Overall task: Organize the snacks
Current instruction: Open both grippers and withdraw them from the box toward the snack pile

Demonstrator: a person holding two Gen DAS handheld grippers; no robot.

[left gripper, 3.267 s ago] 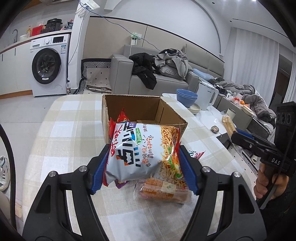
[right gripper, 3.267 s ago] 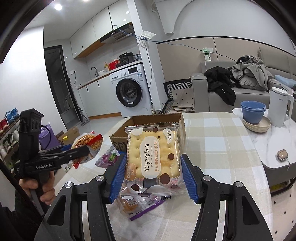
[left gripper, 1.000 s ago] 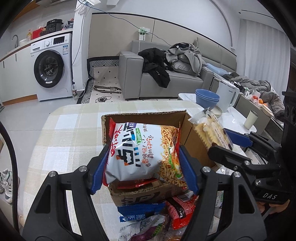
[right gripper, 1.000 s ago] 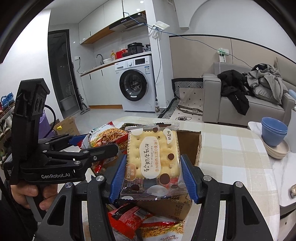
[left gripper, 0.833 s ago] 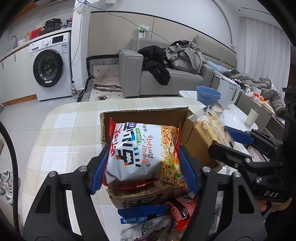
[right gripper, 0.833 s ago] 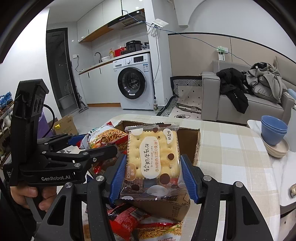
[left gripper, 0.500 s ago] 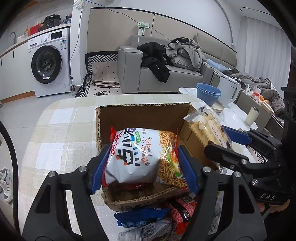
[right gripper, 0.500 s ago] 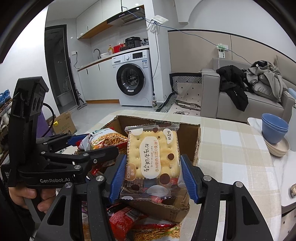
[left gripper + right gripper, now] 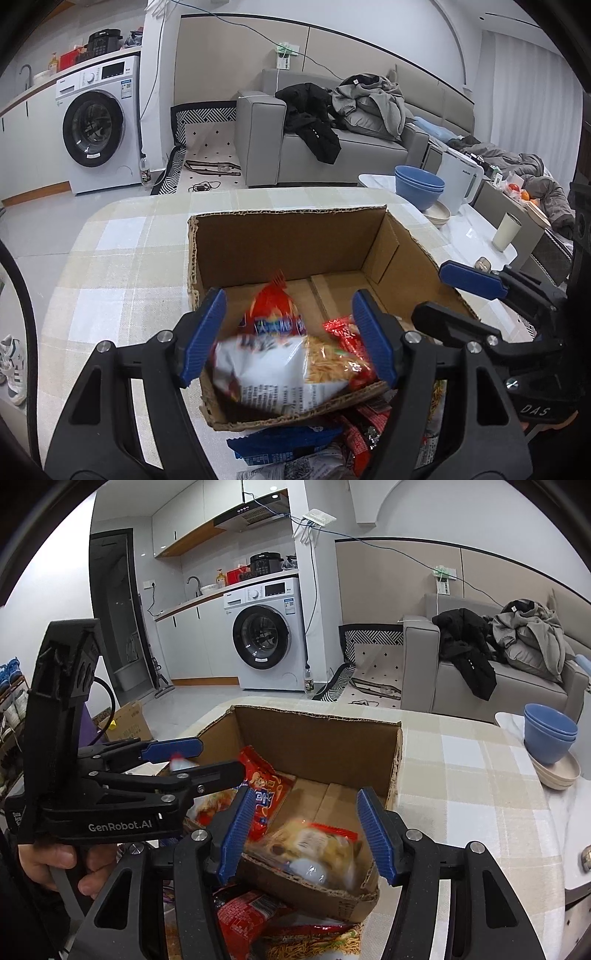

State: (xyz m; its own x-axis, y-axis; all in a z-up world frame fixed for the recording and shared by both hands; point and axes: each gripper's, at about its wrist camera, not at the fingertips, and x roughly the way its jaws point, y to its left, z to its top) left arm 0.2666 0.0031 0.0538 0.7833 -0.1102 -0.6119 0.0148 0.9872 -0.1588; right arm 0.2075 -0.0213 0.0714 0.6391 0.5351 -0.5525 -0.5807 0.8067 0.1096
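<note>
We hold a gripper in each hand above a cardboard box on a checked desk. The left gripper stands wide with nothing between its pads; just below it, a blurred noodle snack bag lies loose over the box's near wall, long axis running side to side. The right gripper is likewise spread and empty, with a blurred biscuit packet beneath it at the box's near right corner. More snack packets lie heaped on the desk against the box's near wall, directly under both grippers, so the next pick lies down and toward us. The far half of the box floor is bare.
</note>
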